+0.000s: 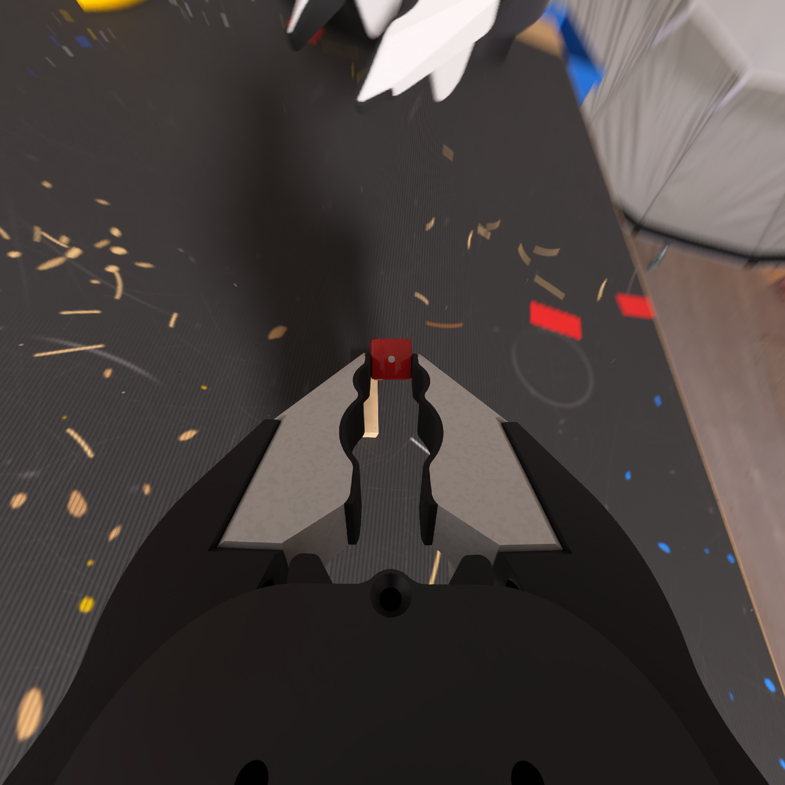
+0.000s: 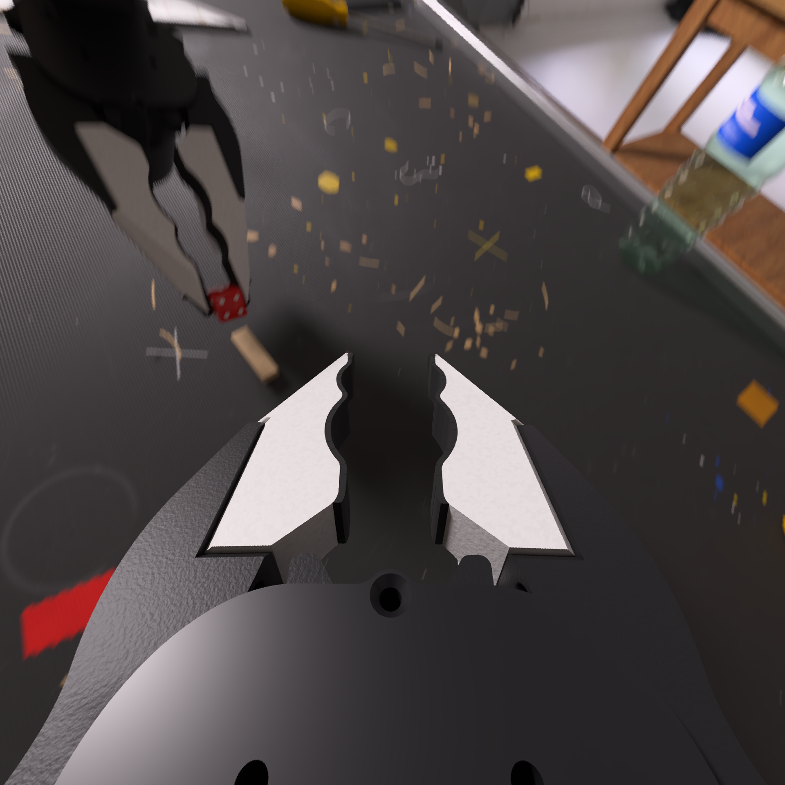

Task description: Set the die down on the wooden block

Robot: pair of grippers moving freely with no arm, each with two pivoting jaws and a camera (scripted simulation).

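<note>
left tongs (image 1: 391, 356) grip the red die (image 1: 391, 359) right at their tips, above the dark counter (image 1: 212, 170). the wooden block (image 2: 255, 353), a small pale stick, lies flat on the counter just under and slightly to one side of the die; in the left wrist view only a strip of it shows between the two arms, below the die. the die does not look to be touching the block yet, though the gap is hard to judge. the step in hand seems to be the lowering: the block's top is narrow, so the die should be centred over it, brought down level until it rests, and only then let go, with the tongs parting just enough not to nudge the block sideways. the right tongs (image 2: 391, 354) are open and empty, near the block but apart from it, and should keep back. around them the counter is strewn with tan and yellow flecks, a red patch (image 2: 63, 611) and faint rings, all flat marks. a blurred bottle with a blue band (image 2: 701, 182) stands at the counter's far edge, well away, and a wooden chair (image 2: 679, 85) beyond it.
</note>
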